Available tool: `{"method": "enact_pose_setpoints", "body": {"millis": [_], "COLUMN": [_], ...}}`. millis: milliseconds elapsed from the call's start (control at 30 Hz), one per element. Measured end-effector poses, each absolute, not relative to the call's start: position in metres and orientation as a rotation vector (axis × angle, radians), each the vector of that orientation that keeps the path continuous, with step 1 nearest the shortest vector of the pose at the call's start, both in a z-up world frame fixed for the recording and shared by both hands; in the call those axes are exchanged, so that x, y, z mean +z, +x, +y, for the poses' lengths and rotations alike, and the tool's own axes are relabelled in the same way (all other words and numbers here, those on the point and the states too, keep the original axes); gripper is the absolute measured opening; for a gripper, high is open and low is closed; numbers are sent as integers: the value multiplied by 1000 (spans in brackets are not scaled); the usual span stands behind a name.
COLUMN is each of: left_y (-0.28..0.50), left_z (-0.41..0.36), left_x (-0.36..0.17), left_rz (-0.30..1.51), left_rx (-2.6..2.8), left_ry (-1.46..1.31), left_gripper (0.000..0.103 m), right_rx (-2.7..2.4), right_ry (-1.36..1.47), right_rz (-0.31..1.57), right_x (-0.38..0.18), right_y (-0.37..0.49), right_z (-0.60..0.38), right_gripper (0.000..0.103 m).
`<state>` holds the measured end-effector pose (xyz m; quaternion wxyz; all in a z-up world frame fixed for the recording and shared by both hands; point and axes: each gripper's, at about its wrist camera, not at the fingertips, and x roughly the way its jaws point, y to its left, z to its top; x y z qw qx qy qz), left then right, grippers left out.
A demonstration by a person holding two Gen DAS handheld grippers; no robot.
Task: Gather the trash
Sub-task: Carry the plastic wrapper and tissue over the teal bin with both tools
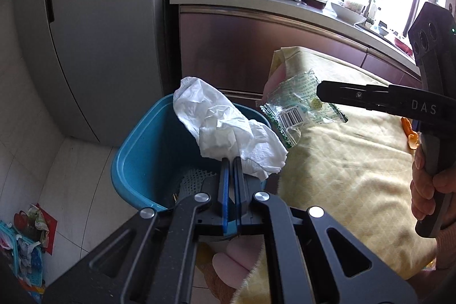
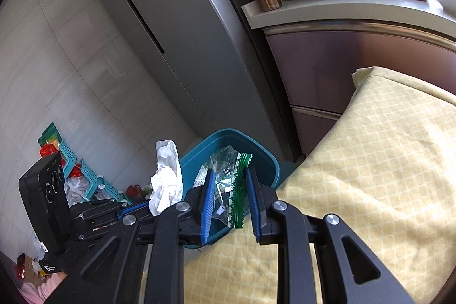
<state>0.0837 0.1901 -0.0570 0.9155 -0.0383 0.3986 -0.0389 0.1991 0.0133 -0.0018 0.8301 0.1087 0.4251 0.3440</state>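
1. Left gripper [image 1: 230, 161] is pressed together on a crumpled white tissue [image 1: 228, 130]. The wad sticks up and away from the fingertips, long axis running from near-right up to far-left in the left wrist view, and it hangs right over the near rim of the blue bin [image 1: 134, 158].

2. Right gripper [image 2: 230, 195] is pinching a clear wrapper [image 2: 228, 184] with a green zigzag edge. The jaws sit partly apart with the crinkled plastic bunched between them, and the blue pads look to be touching it on both sides, though the plastic is see-through so I can't swear how firm that grip is.

3. The wrapper's long axis runs roughly along the fingers, pointing away from the hand toward the bin. From the left wrist view it hangs just past the edge of the yellow cloth [image 1: 342, 161], right of the bin and not quite over the opening.

4. The bin sits on the floor between the fridge [image 2: 159, 47] and the cloth-covered table, below and ahead of both grippers.

5. Key relation: the left hand is nearer, with the tissue basically above the bin mouth. My guess is the tissue can just be let go, while the wrapper needs a bit more travel left and forward first.

6. Risk: light stuff like this can cling to a pad or drift onto the floor.
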Motion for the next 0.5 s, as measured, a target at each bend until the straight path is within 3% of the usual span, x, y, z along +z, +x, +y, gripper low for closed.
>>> {"method": "enact_pose_setpoints", "body": {"millis": [500], "left_y": [105], "left_z": [207], "left_x": [-89], "left_rz": [891], "left_rx": [-28], "left_ry": [-105], "left_gripper": [4], "right_rx": [711], "right_ry": [137], "right_rz": [1013], "right_x": [-27], "right_y": [218], "right_z": [60], "right_gripper": [24]}}
